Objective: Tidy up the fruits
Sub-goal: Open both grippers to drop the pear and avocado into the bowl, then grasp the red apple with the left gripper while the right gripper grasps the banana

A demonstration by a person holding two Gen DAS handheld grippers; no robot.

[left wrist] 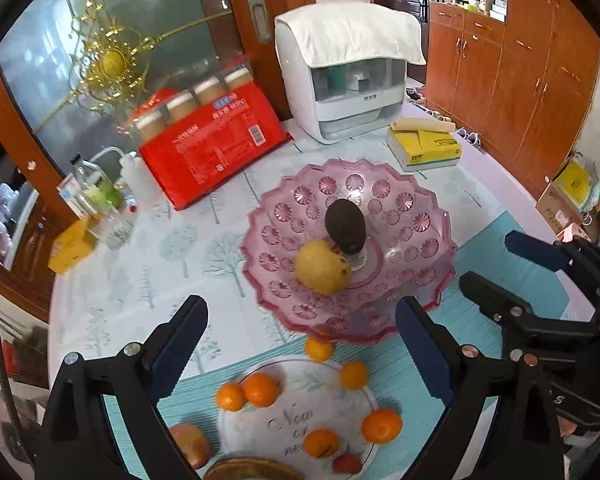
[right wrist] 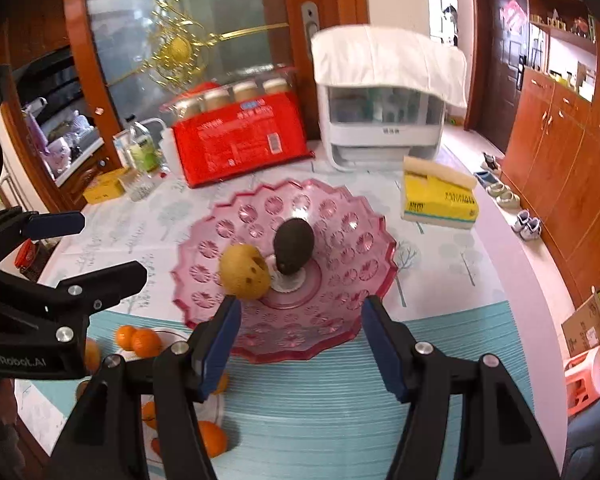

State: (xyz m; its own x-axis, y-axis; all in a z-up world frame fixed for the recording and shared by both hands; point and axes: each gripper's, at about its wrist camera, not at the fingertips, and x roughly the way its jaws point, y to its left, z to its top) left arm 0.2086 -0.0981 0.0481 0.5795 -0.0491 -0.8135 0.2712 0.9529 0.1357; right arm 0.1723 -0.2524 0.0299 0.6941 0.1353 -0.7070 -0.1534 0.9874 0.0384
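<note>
A pink glass fruit bowl [left wrist: 404, 204] [right wrist: 340, 240] stands mid-table holding a yellow pear [left wrist: 322, 268] [right wrist: 245, 272] and a dark avocado [left wrist: 345, 226] [right wrist: 293, 246]. In front of it, a white plate [left wrist: 300, 412] [right wrist: 168, 336] on a teal mat carries several small oranges [left wrist: 261, 389] [right wrist: 145, 342], with an apple [left wrist: 190, 444] and a small red fruit [left wrist: 346, 464] near its rim. My left gripper [left wrist: 302, 312] [right wrist: 112, 245] hangs open above the plate, nothing between its fingers. My right gripper [right wrist: 302, 306] [left wrist: 489, 260] hovers open before the bowl's near rim, holding nothing.
Behind the bowl lie a red pack of jars [left wrist: 216, 148], a white appliance under a cloth [left wrist: 340, 80] and a yellow tissue pack [left wrist: 424, 148]. Bottles [left wrist: 100, 196] and a yellow box [left wrist: 72, 246] crowd the far left. The table edge curves along the right.
</note>
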